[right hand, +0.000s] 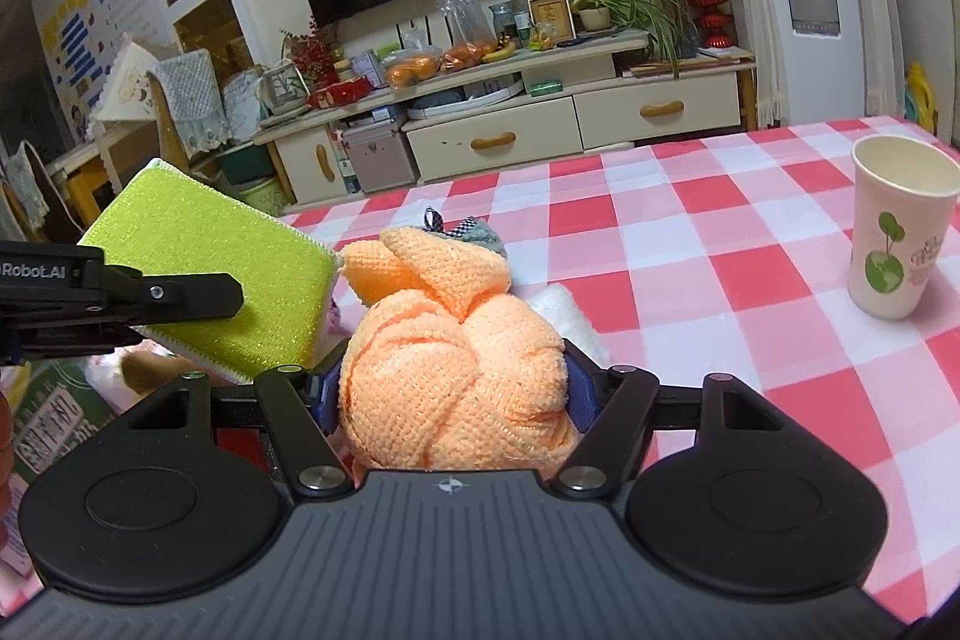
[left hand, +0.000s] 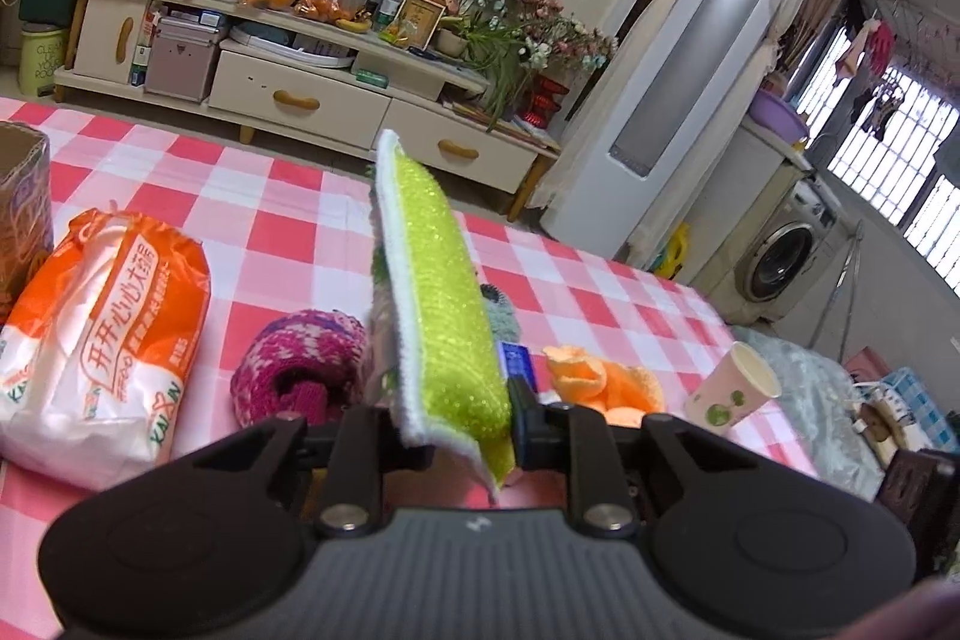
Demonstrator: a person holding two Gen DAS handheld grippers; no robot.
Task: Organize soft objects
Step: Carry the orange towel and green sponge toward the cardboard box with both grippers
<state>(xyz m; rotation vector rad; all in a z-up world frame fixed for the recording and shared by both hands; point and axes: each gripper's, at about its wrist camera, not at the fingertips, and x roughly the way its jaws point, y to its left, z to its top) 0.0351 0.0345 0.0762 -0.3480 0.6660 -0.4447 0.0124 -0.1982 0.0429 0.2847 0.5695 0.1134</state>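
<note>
Both jaws are pinching something soft: my left gripper (left hand: pixel 447 418) squeezes a green sponge (left hand: pixel 441 304) that stands on edge above the checked tablecloth (left hand: pixel 600 292), and my right gripper (right hand: pixel 453 391) presses in on a bundled orange cloth (right hand: pixel 450 376). Just beyond the sponge lies a pink knitted hat (left hand: pixel 300 370), with an orange tissue pack (left hand: pixel 102 340) further left. A paper cup (right hand: pixel 900 232) stands well off to my right.
</note>
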